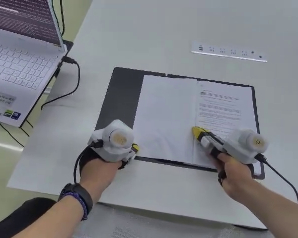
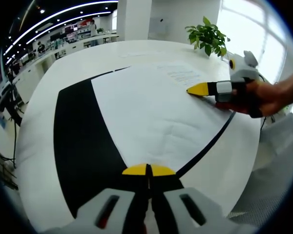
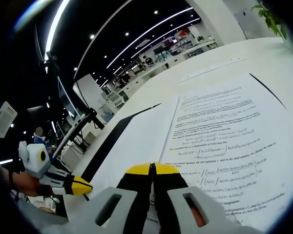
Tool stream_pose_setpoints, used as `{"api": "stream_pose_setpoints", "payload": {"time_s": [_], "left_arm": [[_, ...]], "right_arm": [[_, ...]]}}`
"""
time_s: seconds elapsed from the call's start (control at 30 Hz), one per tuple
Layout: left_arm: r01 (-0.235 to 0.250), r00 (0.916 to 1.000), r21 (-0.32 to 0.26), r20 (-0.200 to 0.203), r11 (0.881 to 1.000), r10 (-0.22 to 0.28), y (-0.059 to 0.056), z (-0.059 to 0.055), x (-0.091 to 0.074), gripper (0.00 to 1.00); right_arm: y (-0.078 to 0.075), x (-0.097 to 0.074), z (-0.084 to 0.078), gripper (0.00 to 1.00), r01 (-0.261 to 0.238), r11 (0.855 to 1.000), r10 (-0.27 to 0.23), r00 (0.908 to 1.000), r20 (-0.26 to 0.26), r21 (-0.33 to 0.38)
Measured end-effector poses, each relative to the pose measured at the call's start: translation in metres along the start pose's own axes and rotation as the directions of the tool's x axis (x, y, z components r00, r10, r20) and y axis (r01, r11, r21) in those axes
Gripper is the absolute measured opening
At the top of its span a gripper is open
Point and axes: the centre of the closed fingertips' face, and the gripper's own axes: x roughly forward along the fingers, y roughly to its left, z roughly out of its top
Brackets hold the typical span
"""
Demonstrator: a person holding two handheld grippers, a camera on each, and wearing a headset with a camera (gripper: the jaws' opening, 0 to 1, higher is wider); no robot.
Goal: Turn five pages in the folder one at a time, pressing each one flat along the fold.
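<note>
A black folder (image 1: 119, 94) lies open on the white table, with a blank turned page (image 1: 164, 116) on the left and a printed page (image 1: 226, 106) on the right. My right gripper (image 1: 197, 132) is shut, its yellow tips resting on the paper at the fold near the bottom. In the right gripper view the jaws (image 3: 151, 170) sit closed over the printed page (image 3: 224, 136). My left gripper (image 1: 134, 148) is shut at the folder's lower left edge, tips at the blank page's corner (image 2: 149, 169). The right gripper (image 2: 200, 89) also appears there on the paper.
An open laptop (image 1: 20, 54) stands at the far left with black cables (image 1: 72, 84) trailing beside it. A power strip (image 1: 228, 51) is set into the table beyond the folder. The table's front edge (image 1: 139, 206) lies near the person's arms.
</note>
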Motion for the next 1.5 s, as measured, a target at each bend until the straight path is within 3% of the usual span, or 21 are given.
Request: {"api": "stream_pose_setpoints", "payload": {"time_s": [1.5], "left_arm": [[0.000, 1.0000, 0.032, 0.006, 0.999, -0.001, -0.002, -0.001, -0.002, 0.00]], "right_arm": [[0.027, -0.045, -0.052, 0.00, -0.040, 0.999, 0.039, 0.9969, -0.069, -0.016]]}}
